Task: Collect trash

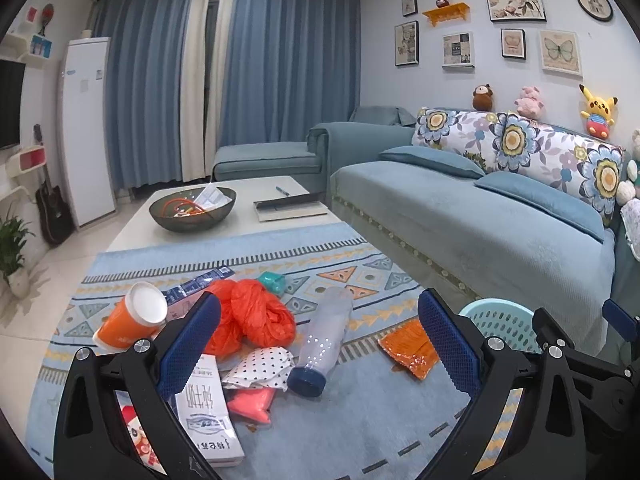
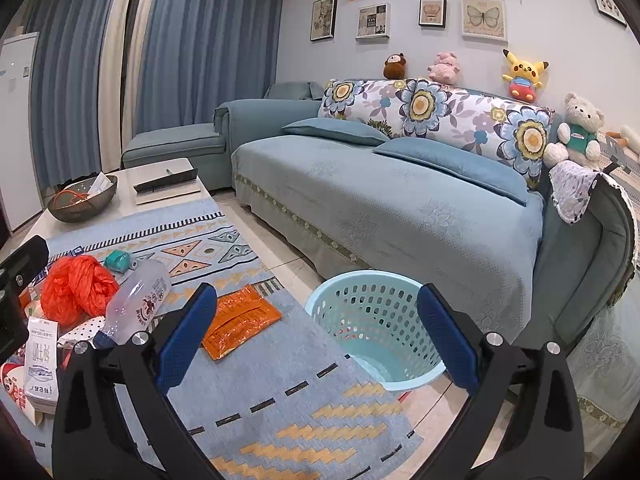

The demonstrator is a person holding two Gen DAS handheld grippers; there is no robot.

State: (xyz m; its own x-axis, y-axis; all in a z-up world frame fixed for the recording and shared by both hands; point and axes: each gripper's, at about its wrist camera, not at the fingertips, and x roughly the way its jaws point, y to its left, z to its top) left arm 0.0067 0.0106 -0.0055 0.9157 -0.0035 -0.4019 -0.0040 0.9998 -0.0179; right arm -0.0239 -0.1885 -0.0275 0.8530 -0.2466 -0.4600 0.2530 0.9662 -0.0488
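Observation:
Trash lies on the patterned rug: an orange paper cup (image 1: 128, 322) on its side, a crumpled orange plastic bag (image 1: 252, 316), a clear plastic bottle with a blue cap (image 1: 324, 338), an orange foil wrapper (image 1: 410, 348), a white carton (image 1: 206, 412), a polka-dot wrapper (image 1: 262, 368) and a pink packet (image 1: 252, 402). My left gripper (image 1: 320, 344) is open and empty above the bottle. My right gripper (image 2: 316, 336) is open and empty, between the wrapper (image 2: 240, 320) and the light blue basket (image 2: 376, 320), which looks empty.
A blue sofa (image 2: 380, 208) runs along the right, close behind the basket. A white coffee table (image 1: 248, 216) with a dark bowl (image 1: 192, 208) and a book stands at the rug's far end. A small teal object (image 1: 272, 282) lies behind the bag.

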